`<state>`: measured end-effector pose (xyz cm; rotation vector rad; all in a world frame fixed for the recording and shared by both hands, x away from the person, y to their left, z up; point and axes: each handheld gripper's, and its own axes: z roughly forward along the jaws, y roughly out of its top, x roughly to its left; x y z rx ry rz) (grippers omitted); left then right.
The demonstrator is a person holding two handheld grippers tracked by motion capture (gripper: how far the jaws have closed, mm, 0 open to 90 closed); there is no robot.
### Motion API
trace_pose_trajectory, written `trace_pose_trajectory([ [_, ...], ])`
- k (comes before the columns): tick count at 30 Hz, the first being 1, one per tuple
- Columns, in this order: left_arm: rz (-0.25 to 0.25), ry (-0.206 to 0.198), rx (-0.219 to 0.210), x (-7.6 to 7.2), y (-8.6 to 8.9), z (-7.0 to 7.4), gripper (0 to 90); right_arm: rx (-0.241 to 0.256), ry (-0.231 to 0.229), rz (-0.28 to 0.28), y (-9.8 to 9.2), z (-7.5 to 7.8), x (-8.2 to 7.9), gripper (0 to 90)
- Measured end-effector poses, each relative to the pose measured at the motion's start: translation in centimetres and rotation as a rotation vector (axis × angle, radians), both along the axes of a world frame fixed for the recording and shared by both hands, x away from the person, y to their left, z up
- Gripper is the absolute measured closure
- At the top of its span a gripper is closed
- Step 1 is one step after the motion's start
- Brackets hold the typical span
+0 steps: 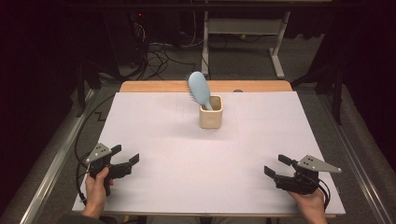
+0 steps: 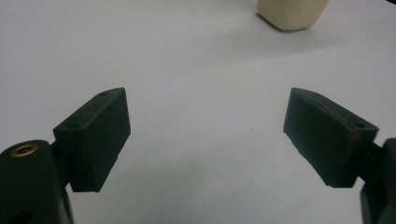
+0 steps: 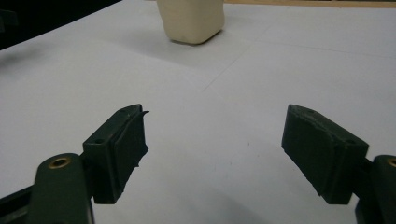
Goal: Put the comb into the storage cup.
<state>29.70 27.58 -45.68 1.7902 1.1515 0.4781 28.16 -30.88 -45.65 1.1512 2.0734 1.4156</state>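
A light blue hairbrush (image 1: 198, 88) stands handle-down in a cream square cup (image 1: 211, 112) on the white table sheet (image 1: 210, 154), its head leaning left. The cup's base shows far off in the left gripper view (image 2: 292, 14) and the right gripper view (image 3: 191, 18). My left gripper (image 1: 125, 154) rests near the front left of the sheet, open, nothing between its jaws (image 2: 208, 135). My right gripper (image 1: 276, 165) sits near the front right, also open and empty (image 3: 215, 149). Both are far from the cup.
A wooden table edge (image 1: 154, 87) shows behind the sheet. Cables (image 1: 154, 56) and a desk frame (image 1: 275, 51) lie on the floor beyond. A metal rail (image 1: 51, 163) runs along the left side.
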Motion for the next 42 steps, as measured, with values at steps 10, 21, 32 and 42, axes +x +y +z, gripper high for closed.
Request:
trace_pose_trajectory([
  [10, 0.023, 0.003, -0.006, -0.19, 0.16, -0.43, 15.7, 0.006, 0.001, -0.005, -0.06, 0.05, -0.05, 22.3],
  [21, 0.039, 0.028, 0.016, -0.24, 0.27, -0.91, 15.7, 0.014, -0.003, -0.013, -0.25, 0.11, -0.15, 22.5],
  [32, 0.054, 0.035, -0.007, -0.27, 0.58, -0.97, 15.8, 0.010, 0.001, -0.009, -0.12, 0.10, -0.14, 22.3],
  [42, 0.054, 0.034, -0.015, -0.26, 0.64, -0.94, 15.8, 0.010, -0.001, -0.008, -0.12, 0.10, -0.16, 22.3],
])
